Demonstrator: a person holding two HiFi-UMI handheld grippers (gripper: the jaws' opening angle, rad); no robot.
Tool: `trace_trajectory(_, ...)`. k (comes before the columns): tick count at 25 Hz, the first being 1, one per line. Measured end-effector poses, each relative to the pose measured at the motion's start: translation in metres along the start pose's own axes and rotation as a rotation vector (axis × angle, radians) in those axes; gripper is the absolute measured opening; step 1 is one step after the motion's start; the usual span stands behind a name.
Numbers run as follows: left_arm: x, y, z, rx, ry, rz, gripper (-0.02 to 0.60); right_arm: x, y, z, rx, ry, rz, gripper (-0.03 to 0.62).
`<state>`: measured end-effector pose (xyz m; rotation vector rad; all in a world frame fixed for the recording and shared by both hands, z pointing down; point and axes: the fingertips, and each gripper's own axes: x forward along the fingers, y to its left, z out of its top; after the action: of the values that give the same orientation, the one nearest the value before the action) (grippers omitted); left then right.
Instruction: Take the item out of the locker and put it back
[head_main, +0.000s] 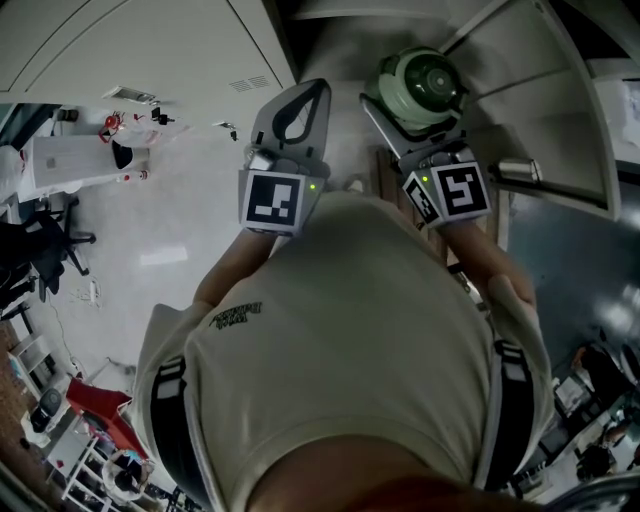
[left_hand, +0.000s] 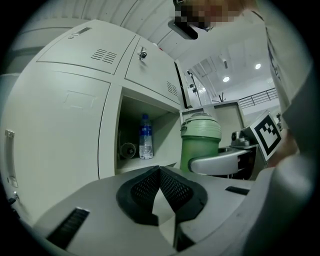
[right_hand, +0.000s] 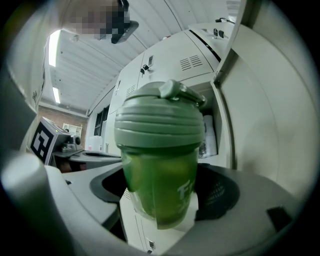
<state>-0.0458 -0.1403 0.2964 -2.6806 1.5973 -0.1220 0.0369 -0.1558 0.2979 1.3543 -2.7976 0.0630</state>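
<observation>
My right gripper (right_hand: 160, 197) is shut on a green flask (right_hand: 160, 165) with a ribbed grey-green lid, which it holds upright in front of the open locker compartment (left_hand: 131, 116). In the head view the flask (head_main: 425, 85) shows from above, past the right gripper (head_main: 425, 112). From the left gripper view the flask (left_hand: 200, 142) stands to the right of the opening. My left gripper (left_hand: 160, 170) is shut with nothing in it, its tip (head_main: 316, 90) pointed at the lockers. The compartment holds a clear water bottle (left_hand: 145, 137) and a small round container (left_hand: 129, 149) lying on its side.
Closed grey locker doors (left_hand: 65, 115) surround the opening, one with a key in its lock (left_hand: 142, 54). The open locker door (right_hand: 272, 105) stands at the right. Behind the person are a white table (head_main: 70, 160), a chair (head_main: 45, 250) and red gear (head_main: 95, 405).
</observation>
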Motion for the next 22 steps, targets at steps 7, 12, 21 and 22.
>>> trace_trajectory(7, 0.001, -0.004, -0.001, 0.004, 0.008, -0.010, 0.015, -0.003, 0.000, -0.002, 0.009, 0.011, 0.001, 0.405)
trace_trajectory(12, 0.003, -0.004, -0.006, 0.043, 0.014, 0.002, 0.015, -0.002, 0.001, -0.009, 0.012, 0.025, 0.003, 0.405)
trace_trajectory(21, 0.014, 0.005, -0.008, 0.040, 0.016, 0.009, 0.015, 0.015, -0.008, -0.016, 0.020, 0.034, 0.000, 0.403)
trace_trajectory(22, 0.016, 0.006, -0.008, 0.043, 0.019, 0.010, 0.015, 0.018, -0.009, -0.017, 0.020, 0.036, 0.000, 0.405)
